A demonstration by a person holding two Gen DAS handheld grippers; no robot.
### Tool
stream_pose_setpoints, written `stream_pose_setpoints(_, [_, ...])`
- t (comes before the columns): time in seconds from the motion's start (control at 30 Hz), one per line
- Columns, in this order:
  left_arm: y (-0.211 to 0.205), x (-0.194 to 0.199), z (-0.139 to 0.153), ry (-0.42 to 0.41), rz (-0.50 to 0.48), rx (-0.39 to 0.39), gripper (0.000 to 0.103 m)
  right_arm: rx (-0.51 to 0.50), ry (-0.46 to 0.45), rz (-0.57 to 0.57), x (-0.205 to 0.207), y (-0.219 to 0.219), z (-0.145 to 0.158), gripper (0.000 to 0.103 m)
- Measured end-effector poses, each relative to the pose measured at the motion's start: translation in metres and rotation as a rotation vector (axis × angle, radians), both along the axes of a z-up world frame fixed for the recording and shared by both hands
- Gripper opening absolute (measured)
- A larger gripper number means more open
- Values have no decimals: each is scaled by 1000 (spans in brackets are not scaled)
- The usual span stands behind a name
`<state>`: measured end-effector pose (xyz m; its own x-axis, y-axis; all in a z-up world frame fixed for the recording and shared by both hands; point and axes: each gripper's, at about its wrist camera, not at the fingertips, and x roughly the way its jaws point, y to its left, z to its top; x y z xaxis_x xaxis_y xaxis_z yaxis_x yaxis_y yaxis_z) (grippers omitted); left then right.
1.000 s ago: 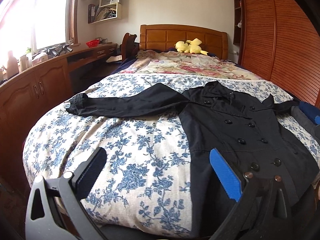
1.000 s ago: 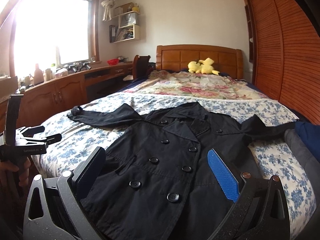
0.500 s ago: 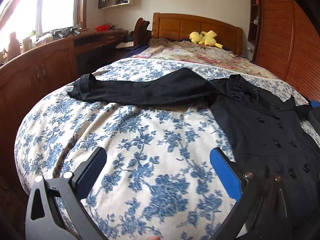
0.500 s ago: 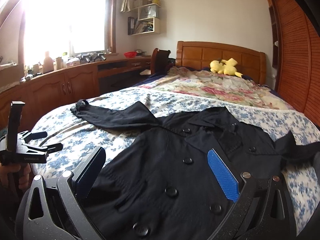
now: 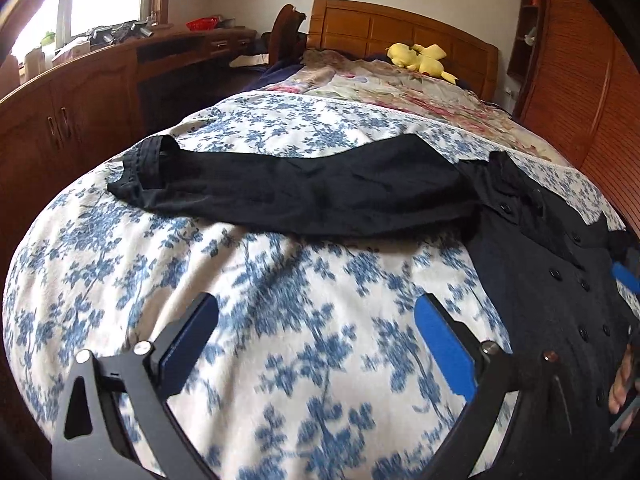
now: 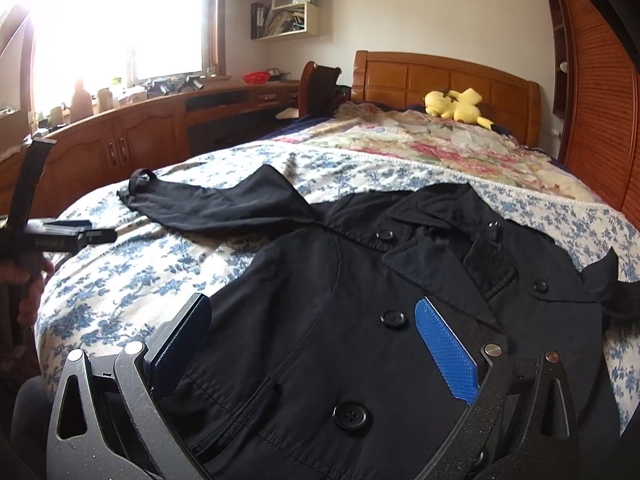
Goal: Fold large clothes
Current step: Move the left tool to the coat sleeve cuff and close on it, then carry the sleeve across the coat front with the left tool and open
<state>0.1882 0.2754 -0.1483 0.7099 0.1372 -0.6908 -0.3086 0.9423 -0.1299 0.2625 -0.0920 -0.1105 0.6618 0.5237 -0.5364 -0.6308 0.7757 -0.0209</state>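
A black double-breasted coat [image 6: 360,320] lies front-up and spread flat on a blue-and-white floral bedspread [image 5: 280,320] as I hold both tongs over the foot of the bed. My left gripper [image 5: 316,344] stands wide open, its blue-padded fingers [image 5: 444,352] spread over bare bedspread and holding nothing; whether the tips brush the cloth I cannot tell. The coat's outstretched sleeve [image 5: 304,196] runs across the bed beyond it, cuff [image 5: 144,168] toward the wooden cabinets [image 5: 72,112], while the buttoned body lies off to the right of those fingers. My right gripper [image 6: 312,340] is likewise wide open and empty, hovering low above the coat's front panel, with black buttons [image 6: 394,317] between its fingers and the collar [image 6: 432,232] farther up. In the right wrist view the left gripper shows at the left edge, gripped by a hand [image 6: 32,292]. A yellow plush toy [image 6: 456,106] sits near the wooden headboard [image 6: 440,76] on a second, pink-flowered quilt [image 6: 420,140].
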Motion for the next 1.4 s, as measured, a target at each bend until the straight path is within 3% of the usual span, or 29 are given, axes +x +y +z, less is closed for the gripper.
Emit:
stream_pose_setpoints(0.1, [14, 15, -3, -7, 20, -18, 96, -3, 28, 3, 5, 0, -9, 103])
stream_pose_setpoints(0.23, [38, 31, -11, -24, 69, -106, 90, -10, 43, 1, 5, 1, -16, 103])
stream_pose_setpoints(0.3, [44, 37, -12, -24, 78, -104, 87, -11, 34, 3, 3, 0, -16, 103])
stream_pose_setpoints(0.43, [54, 54, -15, 4, 88, -73, 84, -18, 25, 2, 3, 1, -17, 103])
stream_pose_setpoints(0.63, [83, 80, -29, 49, 152, -135, 73, -27, 17, -2, 2, 4, -18, 103])
stream_pose_setpoints(0.8, [103, 93, -45, 109, 210, -203, 70, -33, 13, -1, 2, 5, -19, 103])
stream_pose_setpoints(0.9, [108, 96, -49, 108, 218, -226, 59, -32, 15, -1, 3, 5, -19, 103])
stream_pose_setpoints(0.97, [108, 98, -49, 102, 224, -232, 39, -30, 17, -2, 3, 5, -19, 103])
stream_pose_setpoints(1.17, [112, 107, -47, 102, 224, -249, 9, -22, 23, -2, 3, 4, -20, 103])
stream_pose_setpoints(1.27, [103, 112, -34, 95, 210, -200, 2, -13, 25, -2, 2, 1, -19, 103])
stream_pose_setpoints(1.4, [79, 112, -3, 53, 170, -114, 0, 9, 29, 2, 0, -4, -14, 103])
